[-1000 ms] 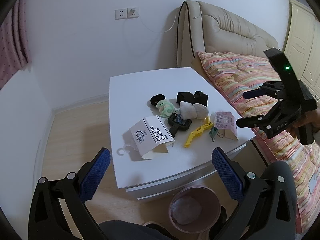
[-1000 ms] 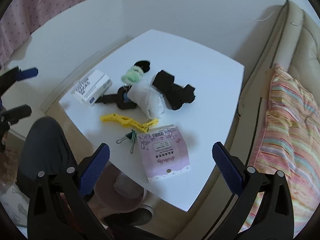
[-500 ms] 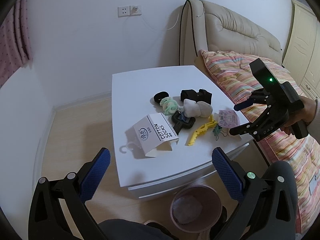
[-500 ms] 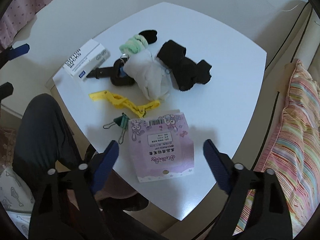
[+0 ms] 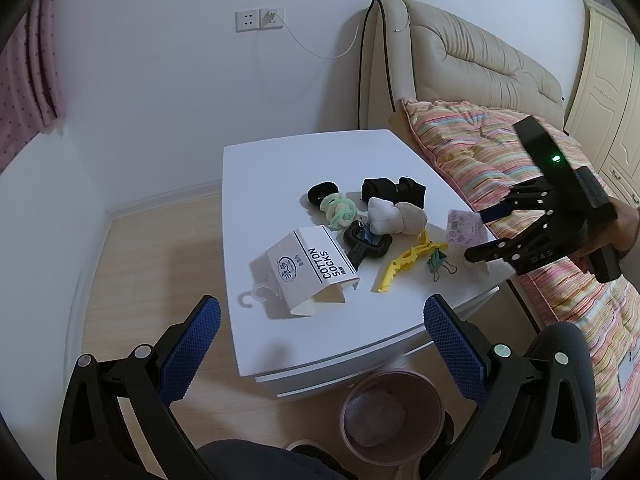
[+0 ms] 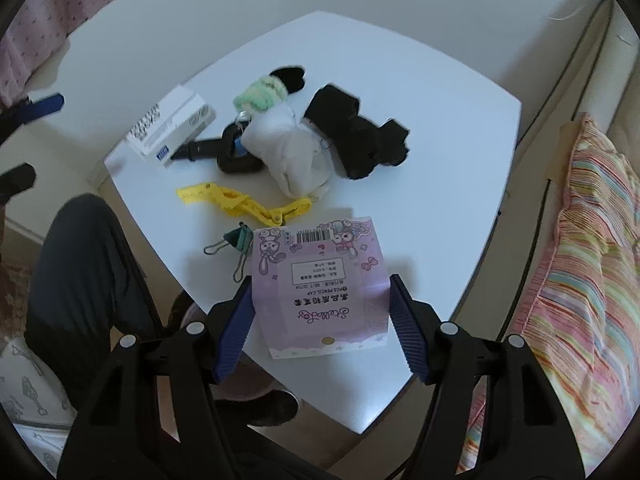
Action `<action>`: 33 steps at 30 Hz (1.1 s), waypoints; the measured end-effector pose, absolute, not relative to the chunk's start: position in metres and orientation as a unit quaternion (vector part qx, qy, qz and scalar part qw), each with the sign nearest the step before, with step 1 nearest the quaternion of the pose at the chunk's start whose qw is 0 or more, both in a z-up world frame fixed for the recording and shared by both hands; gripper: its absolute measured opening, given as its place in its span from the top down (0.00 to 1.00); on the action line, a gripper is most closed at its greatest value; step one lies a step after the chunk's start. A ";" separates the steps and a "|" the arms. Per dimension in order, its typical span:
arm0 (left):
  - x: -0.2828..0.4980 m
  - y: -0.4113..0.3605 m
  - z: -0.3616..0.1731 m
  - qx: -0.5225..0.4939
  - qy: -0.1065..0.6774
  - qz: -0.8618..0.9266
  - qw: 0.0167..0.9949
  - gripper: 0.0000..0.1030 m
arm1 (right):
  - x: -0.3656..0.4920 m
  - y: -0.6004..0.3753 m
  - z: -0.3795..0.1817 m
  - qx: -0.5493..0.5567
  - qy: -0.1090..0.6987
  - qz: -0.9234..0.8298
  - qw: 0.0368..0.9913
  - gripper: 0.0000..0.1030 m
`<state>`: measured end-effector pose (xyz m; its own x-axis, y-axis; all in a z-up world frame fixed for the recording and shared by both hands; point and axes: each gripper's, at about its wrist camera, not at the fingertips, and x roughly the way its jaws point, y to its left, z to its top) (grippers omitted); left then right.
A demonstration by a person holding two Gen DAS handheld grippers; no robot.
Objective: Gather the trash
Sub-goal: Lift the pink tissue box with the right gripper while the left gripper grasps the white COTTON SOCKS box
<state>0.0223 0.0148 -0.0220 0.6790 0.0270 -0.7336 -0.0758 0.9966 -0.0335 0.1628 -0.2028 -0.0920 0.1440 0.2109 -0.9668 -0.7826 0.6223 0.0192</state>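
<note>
Curtain [image 5: 28,80] of pink dotted cloth hung at far left in the left wrist view, beside a white wall with a socket plate [image 5: 259,19] and a trailing cable. Left gripper [image 5: 320,344] hung over the floor short of the white table [image 5: 280,168], jaws wide, holding nothing. Sock box [image 5: 310,270] marked COTTON SOCKS lay at the table's left, hook end toward the near-left edge. Right of it lay a green scrunchie [image 6: 260,94], a black scrunchie [image 6: 294,76], a black strap clip [image 6: 226,152], a white sock [image 6: 294,158] and a black sock [image 6: 360,140], bunched and touching. Yellow clip [image 6: 240,204] lay flat nearer the front, long axis running left to right in the right wrist view; a green binder clip [image 6: 238,242] sat just beside it. Pink package [image 6: 322,286] lay flat at the table's near-right corner, long axis running away from the right gripper [image 6: 320,328], barcode end farthest. Right gripper's jaws stood half-open on either side of the package; I could not tell whether the pads touched it. Pink bin [image 5: 394,414] stood on the wood floor under the front edge. Bed with a striped quilt [image 5: 480,144] and a padded headboard [image 5: 472,60] filled the right.
</note>
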 end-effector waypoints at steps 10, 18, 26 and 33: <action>0.040 0.021 -0.019 -0.042 0.413 0.031 0.909 0.06 | 0.156 -0.220 -0.052 -0.165 0.530 0.325 0.766 0.37; 0.073 0.037 -0.025 -0.077 0.456 0.046 0.885 0.06 | 0.150 -0.215 -0.037 -0.137 0.519 0.327 0.778 0.37; 0.108 0.057 -0.038 -0.133 0.511 0.059 0.847 0.06 | 0.147 -0.215 -0.036 -0.127 0.518 0.328 0.779 0.37; 0.136 0.063 -0.064 -0.169 0.565 0.068 0.805 0.06 | 0.147 -0.217 -0.038 -0.124 0.520 0.325 0.780 0.37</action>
<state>0.1361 0.0627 -0.0639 0.3530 -0.0824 -0.9320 -0.3003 0.9334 -0.1963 0.1466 -0.2171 -0.0375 0.2469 0.3780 -0.8923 -0.6370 0.7572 0.1445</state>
